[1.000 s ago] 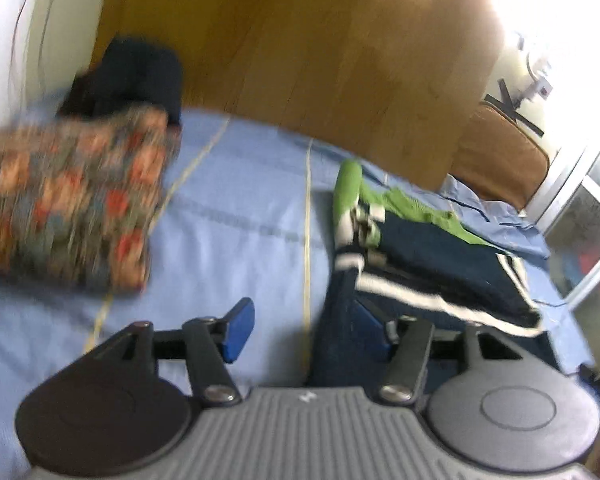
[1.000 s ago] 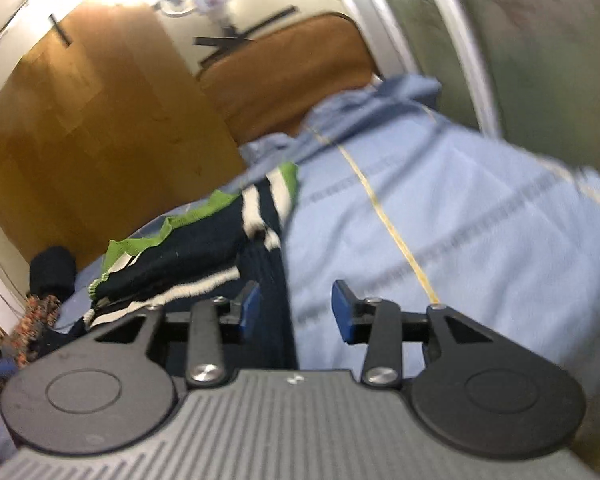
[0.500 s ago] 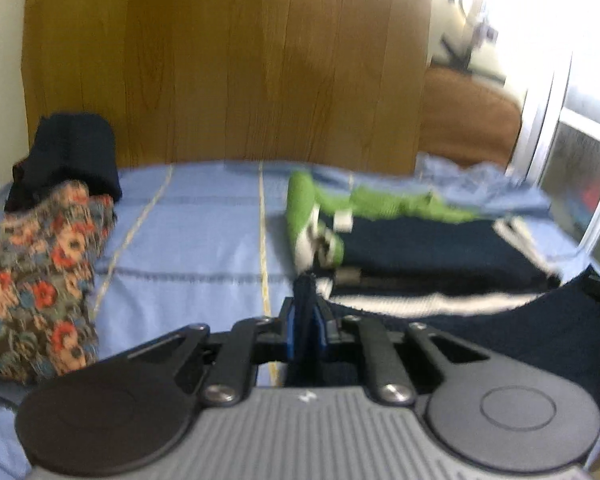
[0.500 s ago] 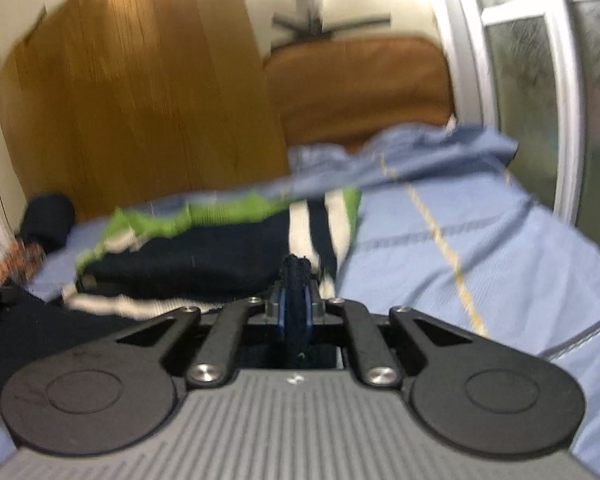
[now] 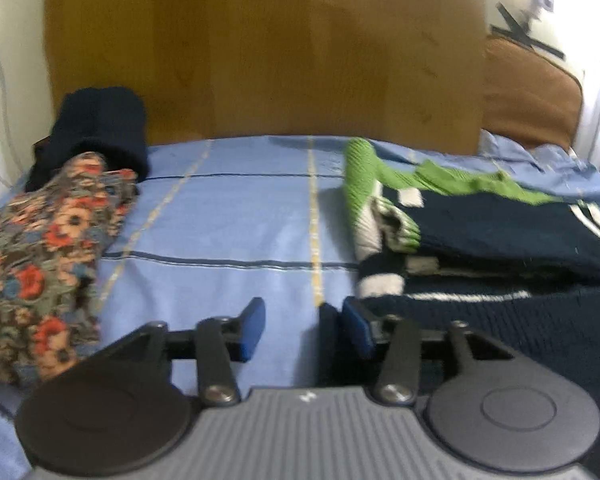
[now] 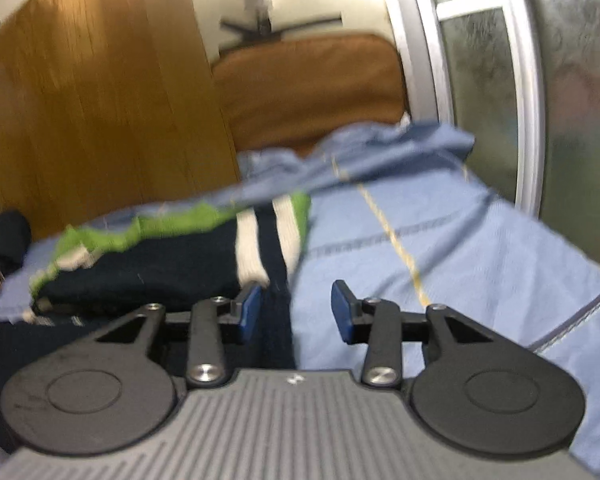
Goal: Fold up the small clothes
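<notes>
A navy knit sweater [image 5: 496, 236] with white stripes and green trim lies partly folded on the blue bed sheet [image 5: 228, 216]. My left gripper [image 5: 300, 330] is open, low over the sheet at the sweater's near left corner; dark cloth lies against its right finger. In the right wrist view the same sweater [image 6: 148, 268] lies left of centre. My right gripper [image 6: 296, 312] is open at the sweater's near right edge, with a navy strip of it between the fingers.
A folded floral garment [image 5: 40, 256] and a dark rolled garment [image 5: 100, 132] lie at the left. A wooden headboard [image 5: 268, 48] stands behind the bed. A brown cushion [image 6: 312, 88] and a glass door [image 6: 572, 112] are at the right.
Both grippers were shut on the sweater's near edge half a second ago; now both are open and the cloth lies released on the bed.
</notes>
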### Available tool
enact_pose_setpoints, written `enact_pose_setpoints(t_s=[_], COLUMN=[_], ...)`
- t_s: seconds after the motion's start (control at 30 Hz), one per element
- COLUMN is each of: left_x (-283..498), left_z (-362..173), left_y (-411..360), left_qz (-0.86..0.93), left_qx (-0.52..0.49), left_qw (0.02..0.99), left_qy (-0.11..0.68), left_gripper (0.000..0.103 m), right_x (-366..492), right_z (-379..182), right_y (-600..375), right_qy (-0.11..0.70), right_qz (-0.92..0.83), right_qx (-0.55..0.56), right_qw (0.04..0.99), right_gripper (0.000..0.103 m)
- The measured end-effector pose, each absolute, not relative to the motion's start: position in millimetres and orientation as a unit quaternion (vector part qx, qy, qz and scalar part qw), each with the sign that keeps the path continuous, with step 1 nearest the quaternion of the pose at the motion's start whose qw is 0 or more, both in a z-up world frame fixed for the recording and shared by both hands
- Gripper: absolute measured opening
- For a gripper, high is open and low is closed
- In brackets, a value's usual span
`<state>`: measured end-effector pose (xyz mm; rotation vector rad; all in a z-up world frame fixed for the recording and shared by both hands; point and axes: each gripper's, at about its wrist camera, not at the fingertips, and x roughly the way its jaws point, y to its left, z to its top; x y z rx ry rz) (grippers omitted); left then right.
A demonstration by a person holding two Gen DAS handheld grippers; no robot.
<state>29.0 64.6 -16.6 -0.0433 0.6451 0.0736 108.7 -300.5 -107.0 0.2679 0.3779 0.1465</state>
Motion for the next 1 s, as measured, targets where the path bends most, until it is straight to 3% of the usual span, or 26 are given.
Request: enact_pose_setpoints(t_s=[0.07,0.17,0.7,0.83,1.0], left_x=[26.3,28.2,46.3,41.4,42.4], left_z=[-7.0,4.1,-28.3,-23.1,-22.2], left_y=[69.0,64.4,32.6,55.8,101.2], left_qz=[0.050,0.060,0.065,0.065,0.108], left_qx=[-0.028,-0.018,0.041,-0.031,-0.145], left_qw=[0.952,0.959,0.960,0.964,0.950], left_qy=[0.301,0.275,0.270,0.257,0.254], left_gripper=[0.048,0.061,0.066,0.068,0.068], right_x=[105.1,110.0,159.6,149.3,156.6], right_z=[-98.1,-90.8,-112.7,-96.3,-74.8], right_y=[-295.0,-272.4,-171.1,-155.6,-93.1], right_qy=[0.176,0.171,0.249,0.210,0.190], right_qz=[0.093,0.125,0.199,0.226,0.293], right_qx=[0.140,0.133,0.107,0.083,-0.023], right_qw=[0.970,0.968,0.942,0.947,0.937], right_gripper=[0.043,0.043,0.045,0.045,0.045])
